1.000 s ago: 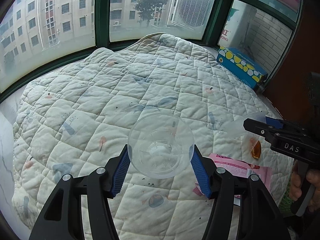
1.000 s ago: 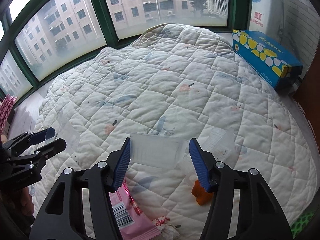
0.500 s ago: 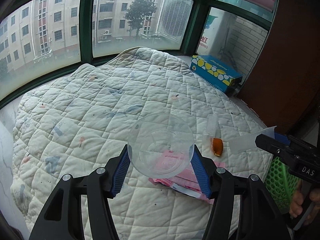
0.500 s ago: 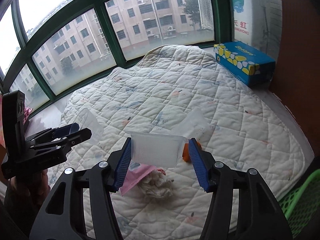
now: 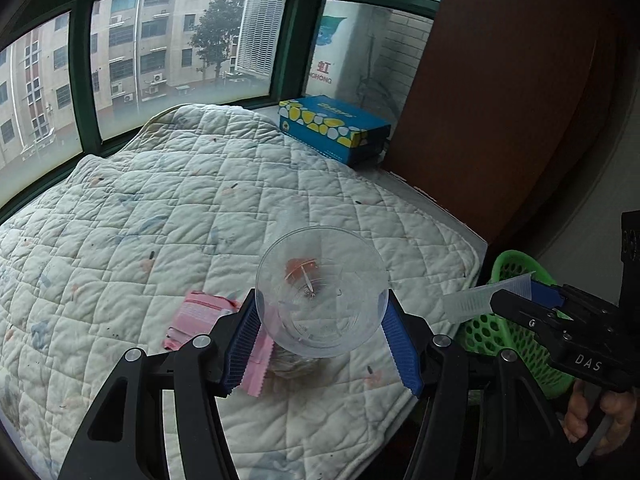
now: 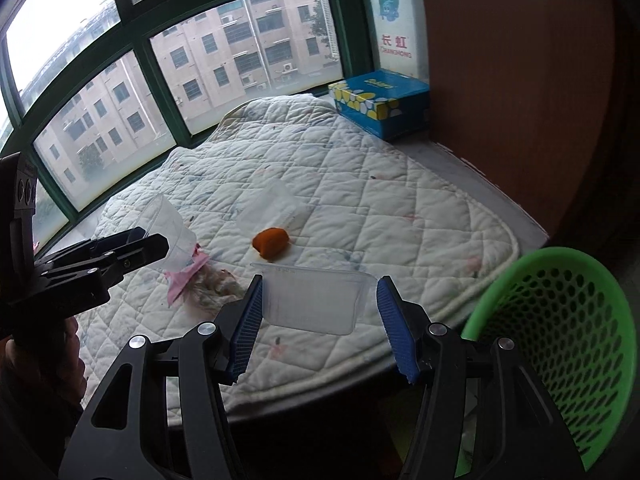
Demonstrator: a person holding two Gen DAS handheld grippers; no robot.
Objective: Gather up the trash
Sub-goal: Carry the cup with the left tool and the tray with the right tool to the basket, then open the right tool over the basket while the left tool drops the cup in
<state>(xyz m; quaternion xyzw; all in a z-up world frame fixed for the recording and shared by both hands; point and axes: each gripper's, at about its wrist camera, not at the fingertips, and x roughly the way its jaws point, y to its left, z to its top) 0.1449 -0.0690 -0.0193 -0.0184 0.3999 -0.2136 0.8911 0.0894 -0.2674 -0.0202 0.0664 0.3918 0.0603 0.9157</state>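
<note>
Now both cups go to the bin
Left claw (image 5: 322,334) grips the round clear plastic cup (image 5: 322,292), right claw (image 6: 319,322) another clear plastic cup (image 6: 314,300) — drop them right over the green holey basket (image 6: 560,344).

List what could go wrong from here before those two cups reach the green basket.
1. The clear cup in the left tongs is thin plastic pinched at its sides; it may buckle or pop out.
2. The right tongs hold the second cup short of the green basket; an early release would miss it.
</note>
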